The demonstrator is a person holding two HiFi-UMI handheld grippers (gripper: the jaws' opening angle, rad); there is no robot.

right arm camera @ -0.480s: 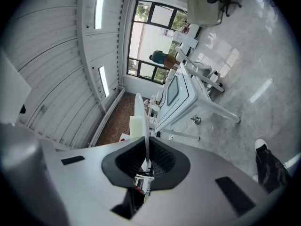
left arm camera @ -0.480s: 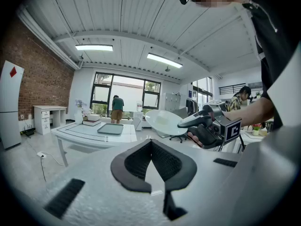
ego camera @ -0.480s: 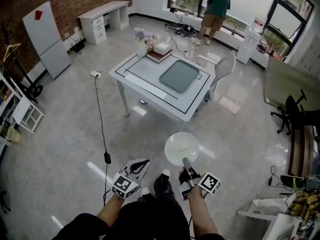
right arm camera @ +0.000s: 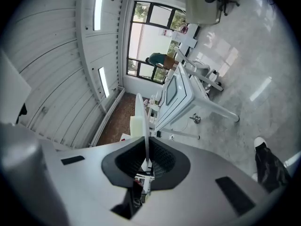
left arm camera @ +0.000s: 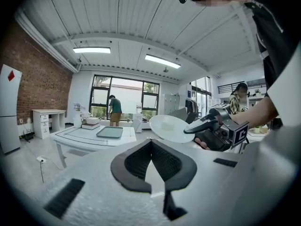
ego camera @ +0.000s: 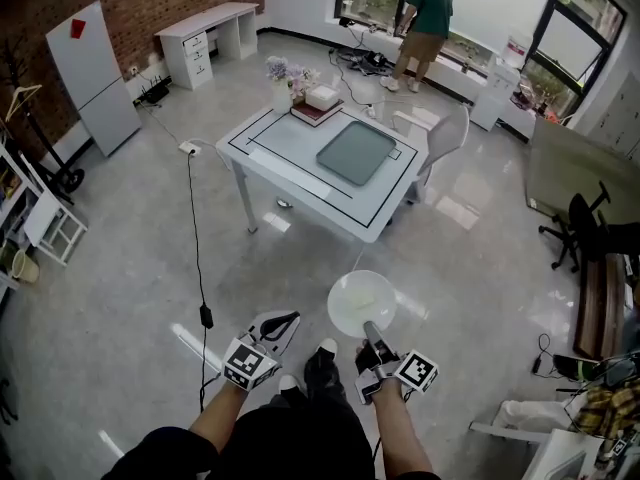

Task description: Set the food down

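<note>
A white plate (ego camera: 362,303) with a pale piece of food (ego camera: 366,295) on it hangs over the floor, well short of the white table (ego camera: 300,163). My right gripper (ego camera: 372,334) is shut on the plate's near rim. In the right gripper view the plate (right arm camera: 139,119) stands edge-on between the pads of the right gripper (right arm camera: 146,161). My left gripper (ego camera: 283,324) is beside it at the left, shut and holding nothing. The left gripper view shows the left gripper (left arm camera: 151,141) with the plate (left arm camera: 168,127) to its right.
On the table lie a grey-green tray (ego camera: 357,152), books (ego camera: 318,108) and flowers (ego camera: 280,72). A white chair (ego camera: 445,133) stands at its right side. A cable (ego camera: 195,228) runs across the floor. A person (ego camera: 425,18) stands by the far windows.
The view has crept slightly toward the table. The plate and both grippers keep almost the same place. The far person has shifted a little left.
</note>
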